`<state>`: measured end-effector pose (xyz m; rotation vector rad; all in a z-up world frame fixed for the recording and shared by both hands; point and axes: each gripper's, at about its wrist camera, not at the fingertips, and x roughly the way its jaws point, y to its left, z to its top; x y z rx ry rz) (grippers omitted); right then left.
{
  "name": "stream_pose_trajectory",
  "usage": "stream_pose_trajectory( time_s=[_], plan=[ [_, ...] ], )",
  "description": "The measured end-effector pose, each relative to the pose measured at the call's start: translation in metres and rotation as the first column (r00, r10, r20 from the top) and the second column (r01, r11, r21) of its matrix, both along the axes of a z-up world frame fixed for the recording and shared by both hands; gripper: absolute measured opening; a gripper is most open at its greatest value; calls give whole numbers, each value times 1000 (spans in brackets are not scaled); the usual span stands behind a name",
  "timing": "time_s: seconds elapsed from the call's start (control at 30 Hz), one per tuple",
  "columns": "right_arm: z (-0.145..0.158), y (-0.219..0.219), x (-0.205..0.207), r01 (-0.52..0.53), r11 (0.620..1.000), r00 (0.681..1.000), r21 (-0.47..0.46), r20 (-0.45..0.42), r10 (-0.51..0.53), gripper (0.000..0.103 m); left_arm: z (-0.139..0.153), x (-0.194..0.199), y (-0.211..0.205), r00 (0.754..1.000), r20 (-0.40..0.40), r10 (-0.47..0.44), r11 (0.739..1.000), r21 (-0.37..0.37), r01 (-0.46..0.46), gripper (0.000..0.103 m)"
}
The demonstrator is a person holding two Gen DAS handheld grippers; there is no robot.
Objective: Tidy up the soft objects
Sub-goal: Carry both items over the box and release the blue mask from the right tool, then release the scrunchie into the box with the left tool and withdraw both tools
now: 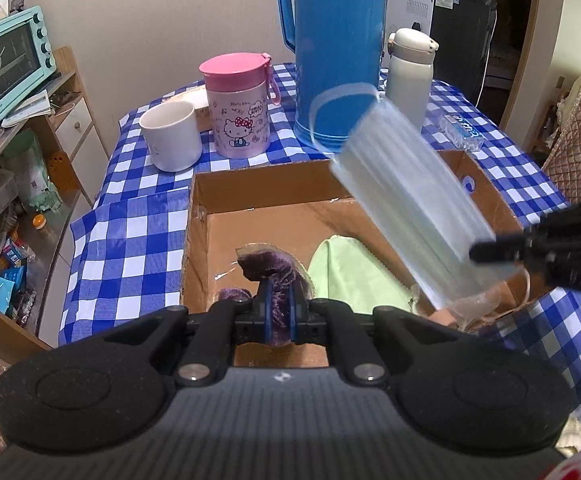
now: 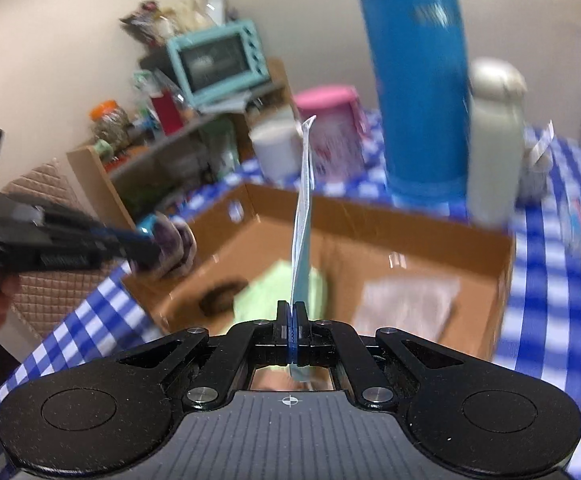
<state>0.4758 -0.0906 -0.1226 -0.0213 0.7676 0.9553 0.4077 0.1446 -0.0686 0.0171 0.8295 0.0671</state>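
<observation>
Clearly both loads are limp and light; the left gripper (image 1: 278,312) pinches a purple scrunchie (image 1: 268,270), the right gripper (image 2: 291,316) a face mask (image 1: 406,204). Both hang over the cardboard box (image 1: 250,184); grip edges, not dangling ends

It was a lived-in home dining corner: a table (image 1: 138,240) under blue checked cloth carried a thermos jug (image 1: 336,56) and mug (image 1: 170,136), beside a shelf (image 1: 30,120) holding a toaster oven (image 1: 10,64).

Motion blur smears the blue flask (image 2: 414,92), white bottle (image 2: 494,140) and pink cup (image 2: 330,120) in the right wrist view. The face mask (image 1: 406,200) hides part of the cardboard box (image 1: 250,188), while the frame edge crops the flask's top.
</observation>
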Motion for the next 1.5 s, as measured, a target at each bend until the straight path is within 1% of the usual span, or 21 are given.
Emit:
stream_pose_trajectory(
  time_s=[0.1, 0.2, 0.3, 0.37, 0.4, 0.5, 0.57, 0.67, 0.8, 0.87, 1.03, 1.1, 1.17, 1.23, 1.27, 1.3, 1.5],
  plan=[
    [-13, -8, 7, 34, 999, 996, -13, -85, -35, 0, -2, 3, 0, 1000, -3, -3, 1000, 1, 3, 7],
    [-18, -17, 17, 76, 997, 981, -16, -180, -77, 0, -3, 6, 0, 1000, -4, -8, 1000, -2, 8, 7],
    [-20, -27, 24, 112, 994, 954, -1, -279, -107, 0, -5, 10, -2, 1000, -7, -21, 1000, -2, 21, 7],
    [-20, -31, 28, 140, 990, 935, -22, -325, -139, 0, -7, 12, -4, 999, -12, -30, 1000, -1, 30, 7],
    [-20, -31, 30, 154, 987, 929, -41, -335, -159, 0, -8, 14, -5, 999, -15, -34, 999, 0, 34, 7],
    [-21, -32, 33, 194, 976, 911, -94, -353, -215, 0, -13, 18, -9, 999, -26, -48, 999, 2, 48, 7],
    [-24, -31, 34, 211, 967, 906, -140, -344, -247, 0, -16, 21, -12, 998, -36, -55, 998, 1, 55, 7],
    [-24, -28, 32, 222, 962, 903, -157, -339, -264, 0, -20, 25, -14, 997, -46, -61, 998, 1, 61, 7],
    [-29, -20, 34, 223, 959, 886, -174, -373, -273, 0, -26, 31, -15, 996, -60, -62, 998, -1, 62, 7],
    [-30, -17, 33, 235, 953, 891, -191, -349, -290, 1, -29, 34, -16, 996, -67, -63, 998, 1, 63, 7],
    [-27, -8, 25, 221, 952, 923, -212, -270, -275, 1, -36, 42, -15, 995, -81, -60, 998, -1, 60, 7],
    [-25, -4, 23, 208, 953, 937, -220, -235, -259, 9, -37, 44, -15, 995, -80, -63, 998, -3, 63, 8],
    [-22, -1, 20, 206, 952, 948, -227, -193, -252, 42, -39, 46, -15, 995, -81, -64, 998, -5, 64, 13],
    [-18, 0, 15, 223, 948, 952, -226, -157, -262, 58, -39, 45, -16, 996, -71, -59, 998, 6, 60, 22],
    [-16, 0, 14, 234, 946, 953, -225, -139, -268, 59, -39, 46, -16, 996, -71, -57, 998, 12, 58, 34],
    [-14, 1, 13, 239, 944, 954, -226, -125, -271, 59, -39, 45, -16, 996, -70, -55, 998, 16, 56, 38],
    [-8, 0, 10, 256, 941, 956, -222, -85, -280, 61, -37, 43, -12, 996, -72, -47, 999, 4, 47, 38]
  ],
)
